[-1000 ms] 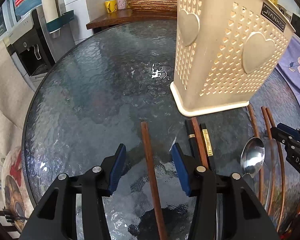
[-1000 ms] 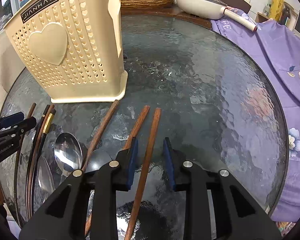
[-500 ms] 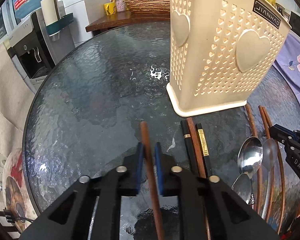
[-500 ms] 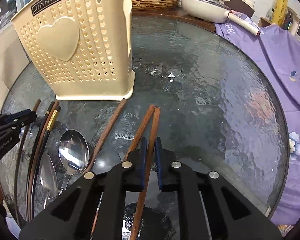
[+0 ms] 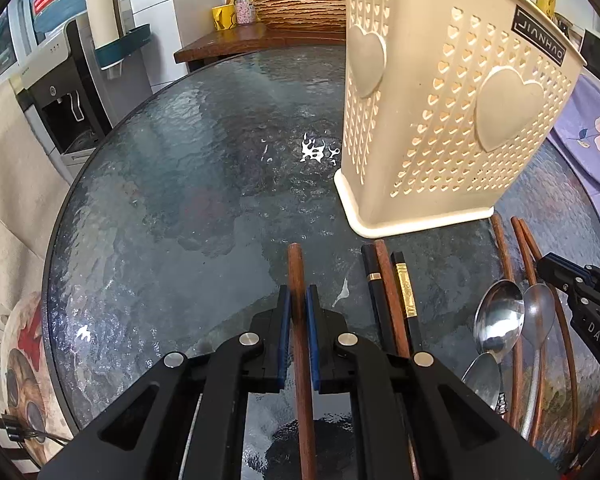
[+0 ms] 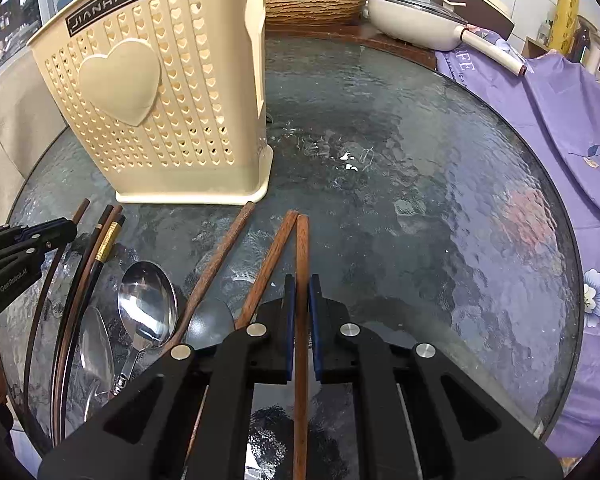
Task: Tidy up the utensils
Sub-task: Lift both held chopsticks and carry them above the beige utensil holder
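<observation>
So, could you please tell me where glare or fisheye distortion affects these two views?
Left wrist view: a blown-out white glare patch on the glass table beside the bowed utensil basket. Right wrist view: smaller glints by that basket; the table rim curves strongly.

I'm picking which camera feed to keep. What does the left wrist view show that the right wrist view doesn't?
Only the left wrist view shows the water dispenser, the yellow mug and the left tool shut on a brown chopstick. Only the right wrist view shows the white pan and the right tool shut on another chopstick. Both show the cream utensil holder, spoons and glass table.
</observation>
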The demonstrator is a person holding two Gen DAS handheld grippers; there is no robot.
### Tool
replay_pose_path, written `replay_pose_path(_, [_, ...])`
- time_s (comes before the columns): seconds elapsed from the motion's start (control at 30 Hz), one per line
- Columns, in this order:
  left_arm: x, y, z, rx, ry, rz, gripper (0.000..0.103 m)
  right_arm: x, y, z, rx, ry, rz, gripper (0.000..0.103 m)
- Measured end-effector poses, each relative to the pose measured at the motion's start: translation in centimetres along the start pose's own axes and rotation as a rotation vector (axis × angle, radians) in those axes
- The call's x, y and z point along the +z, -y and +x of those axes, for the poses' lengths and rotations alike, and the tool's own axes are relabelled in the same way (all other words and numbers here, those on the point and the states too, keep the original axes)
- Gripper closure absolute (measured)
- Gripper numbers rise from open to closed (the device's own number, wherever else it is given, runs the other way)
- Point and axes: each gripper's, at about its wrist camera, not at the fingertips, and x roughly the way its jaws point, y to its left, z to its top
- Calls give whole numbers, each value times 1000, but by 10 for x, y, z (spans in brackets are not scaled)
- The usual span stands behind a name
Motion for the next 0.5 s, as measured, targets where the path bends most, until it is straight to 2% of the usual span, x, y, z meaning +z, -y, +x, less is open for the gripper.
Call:
replay_pose_path(0.23, [4,-10,-5,-26,23,-27,95,5,10,-10,35,55,29,96])
replay_pose_path(0.5, [12,-23,-37,-56,113,-55,95,16,20,-39,93,150,50,96])
